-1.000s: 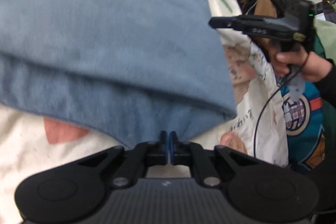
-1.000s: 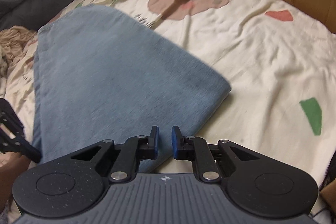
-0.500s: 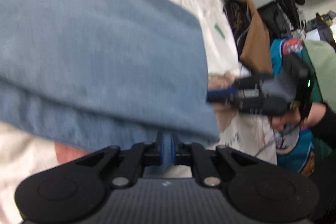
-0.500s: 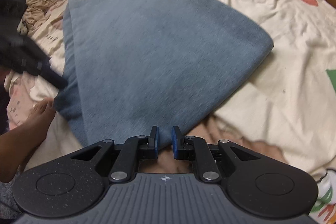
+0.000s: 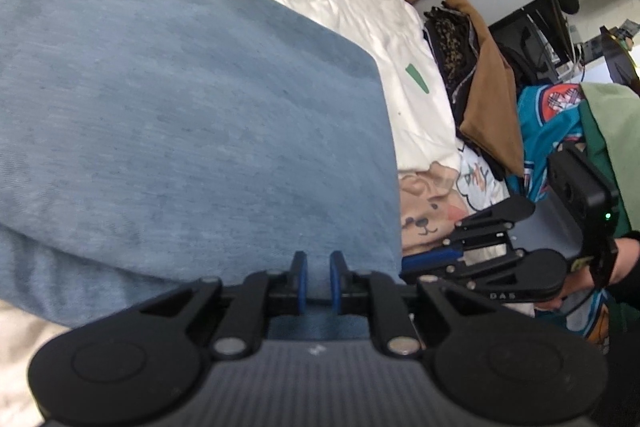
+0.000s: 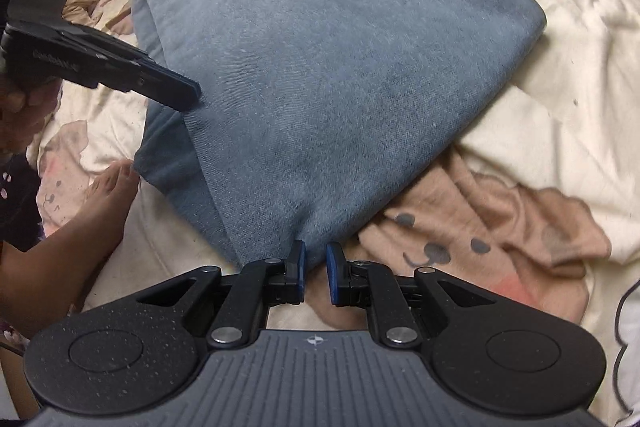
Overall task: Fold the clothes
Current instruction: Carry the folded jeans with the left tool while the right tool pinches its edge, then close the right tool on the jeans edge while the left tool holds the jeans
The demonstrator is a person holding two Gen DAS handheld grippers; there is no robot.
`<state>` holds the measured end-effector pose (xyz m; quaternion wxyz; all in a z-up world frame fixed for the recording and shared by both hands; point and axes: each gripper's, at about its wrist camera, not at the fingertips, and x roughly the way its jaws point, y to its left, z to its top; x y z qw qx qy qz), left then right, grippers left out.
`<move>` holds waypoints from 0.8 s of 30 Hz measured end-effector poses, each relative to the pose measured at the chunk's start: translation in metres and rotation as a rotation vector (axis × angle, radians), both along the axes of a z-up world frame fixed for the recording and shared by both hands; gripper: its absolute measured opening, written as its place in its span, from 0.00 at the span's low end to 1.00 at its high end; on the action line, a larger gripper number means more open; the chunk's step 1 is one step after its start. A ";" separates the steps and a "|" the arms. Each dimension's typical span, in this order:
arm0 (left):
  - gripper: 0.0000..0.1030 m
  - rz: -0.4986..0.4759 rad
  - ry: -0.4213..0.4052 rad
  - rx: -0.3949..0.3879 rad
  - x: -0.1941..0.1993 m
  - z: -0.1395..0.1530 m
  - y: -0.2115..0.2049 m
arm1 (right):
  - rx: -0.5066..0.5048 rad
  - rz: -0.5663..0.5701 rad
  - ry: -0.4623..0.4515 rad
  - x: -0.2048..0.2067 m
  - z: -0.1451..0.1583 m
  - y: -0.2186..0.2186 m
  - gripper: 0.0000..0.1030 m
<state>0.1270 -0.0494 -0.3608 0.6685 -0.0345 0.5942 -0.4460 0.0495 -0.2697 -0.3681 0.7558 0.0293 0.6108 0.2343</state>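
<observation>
Blue garment (image 6: 320,67) lies folded on the bear-print bedsheet (image 6: 560,107); left gripper (image 5: 318,281) at its near edge, jaws opening, cloth between unpressed pads; right gripper (image 6: 314,273) slightly parted, empty, at its near corner; likely risk: a snagging pad dragging the fold open.

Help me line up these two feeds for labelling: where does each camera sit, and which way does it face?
Left wrist: on the left gripper, looking steeply down over the folded blue cloth toward the right gripper; its own fingers, opening, frame the cloth's edge.
Right wrist: on the right gripper, looking down at the cloth's corner; own fingers, left gripper and a bare foot show.
Shared: blue cloth, bear-print bedsheet, each other's gripper.
</observation>
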 end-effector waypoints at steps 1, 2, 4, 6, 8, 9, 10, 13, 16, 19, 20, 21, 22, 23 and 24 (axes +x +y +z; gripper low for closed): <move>0.11 -0.001 0.005 0.015 0.000 -0.004 0.000 | 0.011 -0.010 0.008 0.000 0.001 -0.002 0.12; 0.10 0.001 0.013 0.035 0.000 -0.009 0.001 | 0.022 -0.021 0.016 -0.001 0.001 -0.004 0.12; 0.02 0.005 0.029 0.076 0.000 -0.018 0.002 | 0.056 -0.068 0.028 0.001 0.003 -0.012 0.13; 0.02 0.013 0.037 0.088 -0.001 -0.025 0.004 | 0.083 -0.136 0.030 0.005 0.003 -0.021 0.21; 0.02 0.008 0.026 0.090 -0.003 -0.025 0.004 | 0.100 -0.187 0.019 0.009 0.003 -0.027 0.42; 0.02 0.006 0.022 0.092 -0.004 -0.025 0.004 | 0.110 -0.211 0.009 0.010 0.003 -0.030 0.45; 0.02 0.008 0.023 0.091 -0.004 -0.024 0.004 | 0.124 -0.233 0.007 0.012 0.002 -0.032 0.45; 0.03 0.022 0.024 0.068 -0.004 -0.018 0.008 | 0.160 -0.299 0.004 0.017 -0.001 -0.040 0.45; 0.05 0.047 0.010 0.040 -0.001 -0.007 0.014 | 0.200 -0.381 0.004 0.020 -0.010 -0.050 0.45; 0.07 0.098 -0.001 0.021 0.004 0.000 0.022 | 0.262 -0.463 0.016 0.026 -0.023 -0.063 0.44; 0.08 0.112 -0.006 0.017 0.005 0.002 0.025 | 0.303 -0.497 0.035 0.027 -0.029 -0.069 0.44; 0.08 0.127 -0.010 0.015 0.008 0.003 0.028 | 0.352 -0.531 0.057 0.029 -0.035 -0.075 0.44; 0.08 0.142 -0.014 0.014 0.011 0.004 0.032 | 0.401 -0.564 0.075 0.029 -0.040 -0.080 0.44; 0.08 0.158 -0.016 0.012 0.013 0.005 0.035 | 0.451 -0.596 0.093 0.029 -0.044 -0.085 0.44; 0.08 0.175 -0.016 0.010 0.016 0.006 0.040 | 0.494 -0.619 0.108 0.029 -0.048 -0.088 0.42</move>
